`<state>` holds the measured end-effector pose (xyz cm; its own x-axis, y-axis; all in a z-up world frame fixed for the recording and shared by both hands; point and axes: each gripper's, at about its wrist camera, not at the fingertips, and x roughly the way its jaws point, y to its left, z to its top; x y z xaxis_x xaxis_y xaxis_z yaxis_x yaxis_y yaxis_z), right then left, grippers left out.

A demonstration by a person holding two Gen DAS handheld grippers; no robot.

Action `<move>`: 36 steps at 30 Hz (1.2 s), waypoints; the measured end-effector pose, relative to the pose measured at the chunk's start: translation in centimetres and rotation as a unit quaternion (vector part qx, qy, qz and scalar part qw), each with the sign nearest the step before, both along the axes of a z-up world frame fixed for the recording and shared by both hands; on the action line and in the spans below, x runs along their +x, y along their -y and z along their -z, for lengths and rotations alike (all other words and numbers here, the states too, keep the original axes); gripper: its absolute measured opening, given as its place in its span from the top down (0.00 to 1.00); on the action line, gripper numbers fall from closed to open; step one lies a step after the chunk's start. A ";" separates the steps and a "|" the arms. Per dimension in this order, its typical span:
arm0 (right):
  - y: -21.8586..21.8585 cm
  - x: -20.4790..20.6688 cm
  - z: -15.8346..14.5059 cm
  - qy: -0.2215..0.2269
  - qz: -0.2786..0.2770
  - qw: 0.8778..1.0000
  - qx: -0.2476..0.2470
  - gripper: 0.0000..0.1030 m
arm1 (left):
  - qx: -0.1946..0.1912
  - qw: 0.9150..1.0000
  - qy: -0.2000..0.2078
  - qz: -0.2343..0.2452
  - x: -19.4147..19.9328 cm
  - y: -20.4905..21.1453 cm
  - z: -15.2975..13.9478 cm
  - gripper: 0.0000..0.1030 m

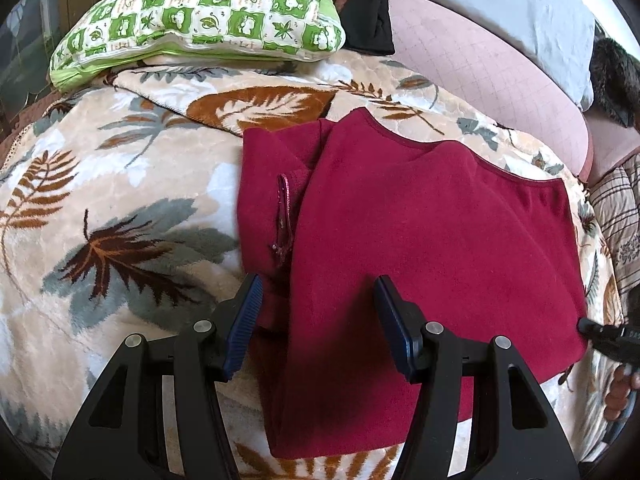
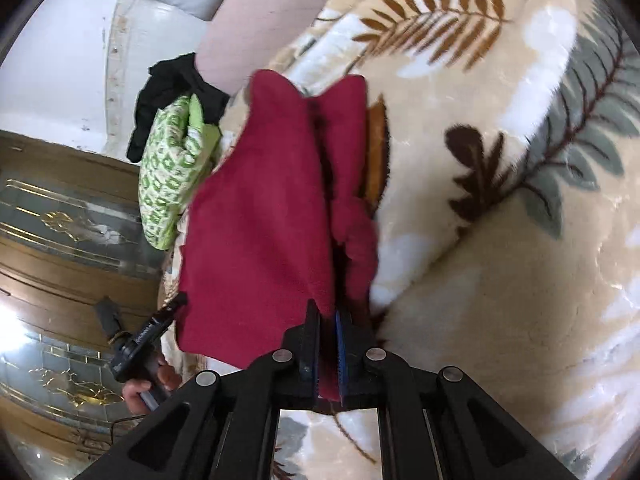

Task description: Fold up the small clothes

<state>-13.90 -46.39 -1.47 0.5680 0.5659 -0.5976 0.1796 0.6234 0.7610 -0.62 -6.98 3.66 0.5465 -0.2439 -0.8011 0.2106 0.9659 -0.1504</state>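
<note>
A dark red fleece garment (image 1: 420,240) lies partly folded on a leaf-patterned blanket (image 1: 120,200), its zipper showing on the left part. My left gripper (image 1: 320,312) hovers over the garment's near edge, open, with the cloth lying under the gap and nothing pinched. At the garment's right corner the right gripper (image 1: 600,332) shows with a hand behind it. In the right wrist view my right gripper (image 2: 328,320) is shut on the edge of the red garment (image 2: 256,220), which stretches away from the pads. The left gripper (image 2: 160,320) appears at the lower left there.
A green-and-white patterned pillow (image 1: 200,12) and a black cloth (image 1: 368,12) lie at the far side. A pink sheet (image 1: 480,68) and a grey pillow (image 1: 520,12) are at the back right, a plaid fabric (image 1: 616,208) at the right. A wooden cabinet with glass panels (image 2: 60,220) stands beyond the bed.
</note>
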 end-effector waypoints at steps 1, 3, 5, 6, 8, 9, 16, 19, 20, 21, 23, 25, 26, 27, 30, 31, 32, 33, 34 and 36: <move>-0.3 0.0 -0.9 0.001 0.005 1.000 -0.028 0.94 | 0.001 1.000 0.000 0.000 0.0 0.0 0.0 0.44; -0.7 0.1 -2.5 0.007 0.012 0.998 -0.062 0.91 | 0.000 1.000 0.000 -0.001 0.0 0.0 0.0 0.44; -1.0 0.6 -4.8 0.025 0.029 0.993 -0.108 0.91 | 0.002 1.000 0.001 -0.001 0.0 0.1 0.0 0.44; -1.4 1.0 -5.6 0.028 0.035 0.991 -0.127 0.91 | 0.002 1.000 0.001 -0.001 0.0 0.1 0.0 0.44; -2.3 2.8 -6.9 0.033 0.030 0.985 -0.166 0.91 | 0.006 1.000 0.002 -0.001 0.0 0.3 0.0 0.44; -3.0 4.0 -7.2 0.036 0.016 0.983 -0.180 0.91 | 0.009 1.000 0.003 0.000 0.0 0.4 0.0 0.44; -6.9 11.2 -6.7 0.035 -0.018 0.949 -0.314 0.91 | 0.015 1.000 0.005 0.000 0.3 0.7 0.2 0.44; -7.2 13.6 -5.3 0.005 -0.019 0.932 -0.361 0.91 | 0.014 1.000 0.003 0.001 0.6 0.8 0.4 0.44; -6.9 14.2 -4.6 -0.006 -0.018 0.931 -0.365 0.91 | 0.013 1.000 0.003 0.001 0.6 0.8 0.4 0.44; -6.7 14.7 -4.2 -0.007 -0.015 0.934 -0.358 0.91 | 0.013 1.000 0.002 0.001 0.7 0.8 0.5 0.44; -6.2 15.0 -4.2 0.000 -0.006 0.935 -0.354 0.91 | 0.013 1.000 0.002 0.001 0.8 0.8 0.5 0.44; -6.5 14.9 -4.8 -0.002 -0.009 0.933 -0.360 0.86 | 0.013 1.000 0.002 0.001 0.7 0.8 0.5 0.44; -6.9 14.7 -5.2 0.001 -0.012 0.931 -0.365 0.85 | 0.013 1.000 0.001 0.000 0.8 0.7 0.5 0.44; -7.4 14.4 -5.5 0.003 -0.018 0.929 -0.371 0.81 | 0.013 1.000 0.002 0.000 0.7 0.8 0.5 0.44; -9.2 13.4 -6.3 0.009 -0.033 0.917 -0.398 0.72 | 0.012 1.000 0.002 -0.002 0.7 0.8 0.5 0.44; -9.8 13.0 -6.6 0.012 -0.036 0.913 -0.407 0.72 | 0.013 1.000 0.002 -0.001 0.7 0.8 0.5 0.44; -10.4 12.6 -6.9 0.019 -0.038 0.909 -0.414 0.72 | 0.013 1.000 0.002 -0.001 0.7 0.8 0.5 0.44; -10.8 12.3 -7.1 0.022 -0.039 0.908 -0.418 0.72 | 0.013 1.000 0.003 -0.001 0.6 0.7 0.5 0.44; -11.3 12.0 -7.3 0.024 -0.043 0.905 -0.423 0.72 | 0.013 1.000 0.003 -0.002 0.6 0.7 0.5 0.44; -12.0 11.7 -7.3 0.026 -0.051 0.902 -0.428 0.72 | 0.012 1.000 0.003 -0.002 0.6 0.7 0.5 0.44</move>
